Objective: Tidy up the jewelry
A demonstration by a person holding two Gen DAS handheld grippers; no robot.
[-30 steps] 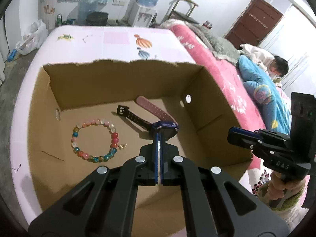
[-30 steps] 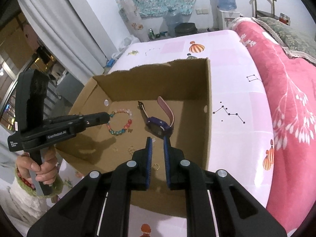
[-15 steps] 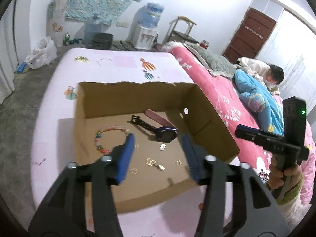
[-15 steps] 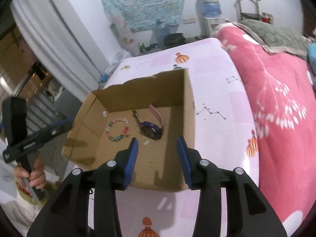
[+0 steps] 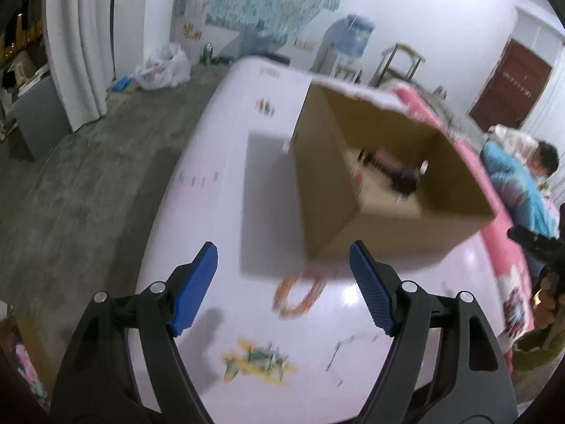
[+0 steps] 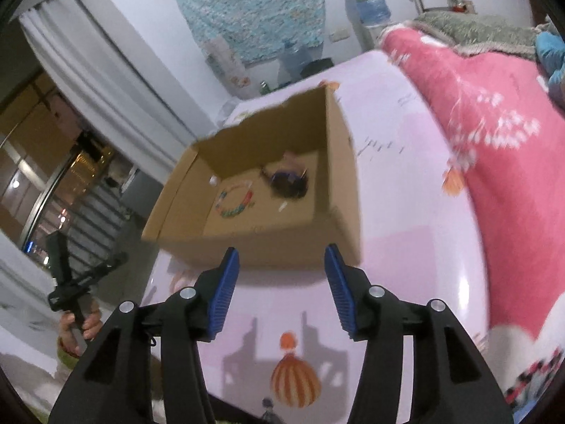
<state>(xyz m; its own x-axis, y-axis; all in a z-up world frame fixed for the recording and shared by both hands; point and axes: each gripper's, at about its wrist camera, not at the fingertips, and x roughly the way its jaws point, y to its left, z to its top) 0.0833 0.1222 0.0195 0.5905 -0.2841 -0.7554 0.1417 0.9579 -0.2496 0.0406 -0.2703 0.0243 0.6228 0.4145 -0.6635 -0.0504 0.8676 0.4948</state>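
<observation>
Spreading wider, my left claw [image 5: 282, 282] holds nothing; its blue pads [image 5: 197, 282] hang over the pale pink bed [image 5: 212, 176], short of the box [image 5: 317, 190]. My right claw [image 6: 280, 289] is released too, its jaws parting with only air between them, poised just before the near wall of the box [image 6: 342, 190]. The cardboard box sits on the bed with its top open. Inside, on the floor of it, lies the bead bracelet [image 6: 235, 201] toward the left side, and the watch [image 6: 289, 180] with its pink strap lies beside it, nearer the far right corner. A few small bits lie close to them, too blurred to name. Past the box to the right runs a pink blanket [image 6: 494, 176]. From the right view, my left hand [image 6: 79, 328] grips its handle at the bed's left edge.
</observation>
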